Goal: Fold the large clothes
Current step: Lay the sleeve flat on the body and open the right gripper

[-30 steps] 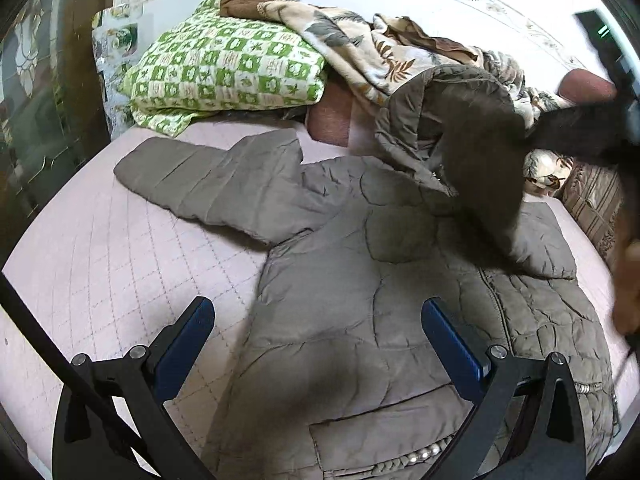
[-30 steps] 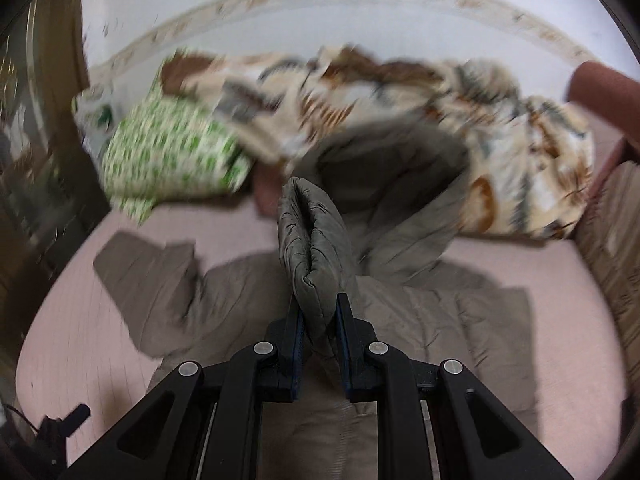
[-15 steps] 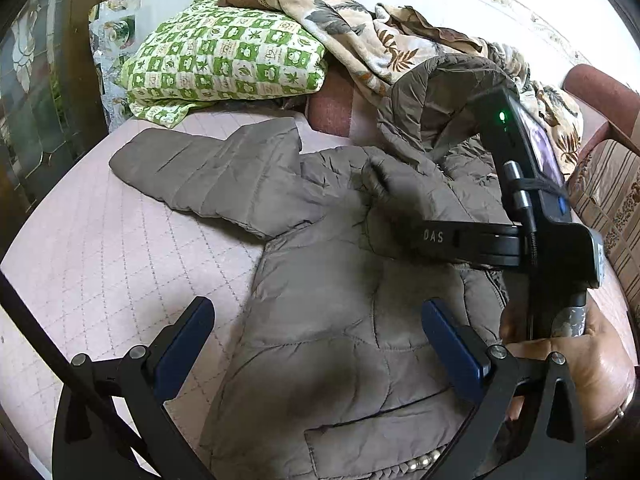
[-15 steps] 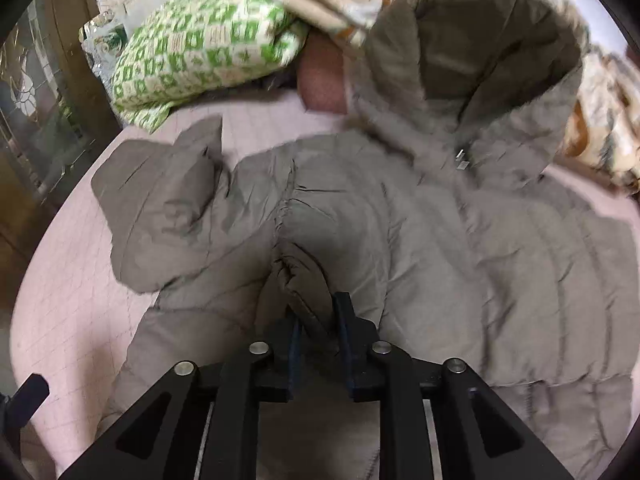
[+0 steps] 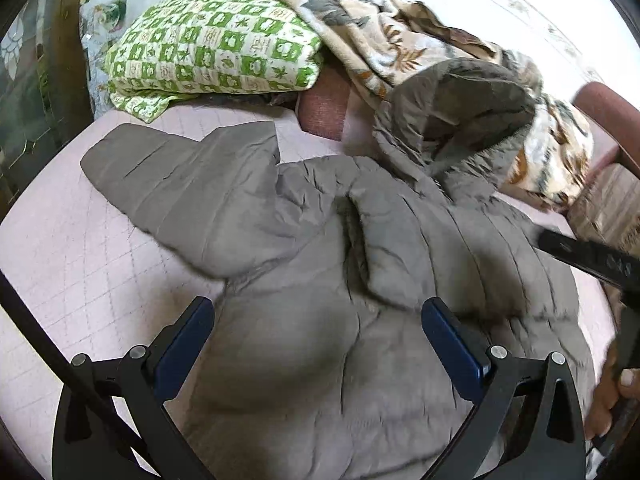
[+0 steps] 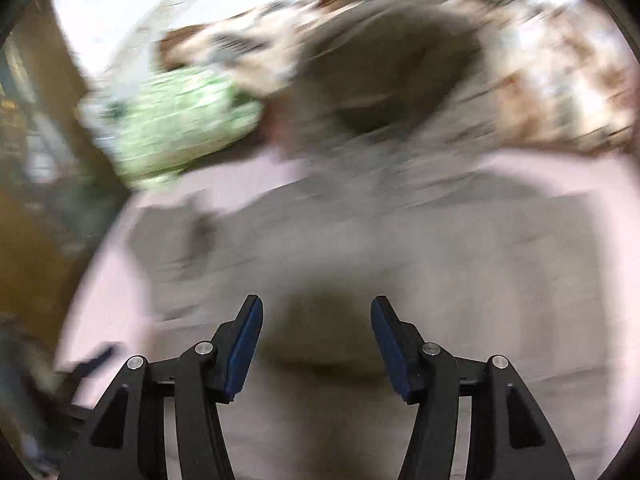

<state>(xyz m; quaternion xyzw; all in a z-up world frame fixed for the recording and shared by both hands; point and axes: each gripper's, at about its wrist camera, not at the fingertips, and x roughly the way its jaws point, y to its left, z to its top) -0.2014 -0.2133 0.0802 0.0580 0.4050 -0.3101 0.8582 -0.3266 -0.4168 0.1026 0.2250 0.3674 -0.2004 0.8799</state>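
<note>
we're looking at the grey puffer jacket (image 5: pixel 320 280) lying spread on the pink bed cover (image 5: pixel 60 240), hood (image 5: pixel 452 120) at the far end against the patterned blanket (image 5: pixel 380 40), hem toward us. one sleeve is lying folded in across the chest (image 5: pixel 384 248) – the other sleeve (image 5: pixel 180 184) is sticking out to the far left, flat on the cover, pointing toward the green checked pillow (image 5: pixel 212 48).

we're holding the left gripper (image 5: pixel 316 340) over the near-left part of the body, jaws wide w/ nothing between them. the right gripper (image 6: pixel 316 340) is hanging over the jacket's near-middle, jaws also apart & empty; its view is motion-blurred so finer detail isn't readable. in the left view we're seeing only the right tool's black body (image 5: pixel 592 260) at the right edge.

the relation we're judging the next move on: the unfolded sleeve lies up & left of the left jaws, long axis running from the shoulder out toward the far left corner. the left gripper is clearly nearer to it than the right – so prob. the left one is going for that cuff end, carrying it rightward across the chest onto the other sleeve.
</note>
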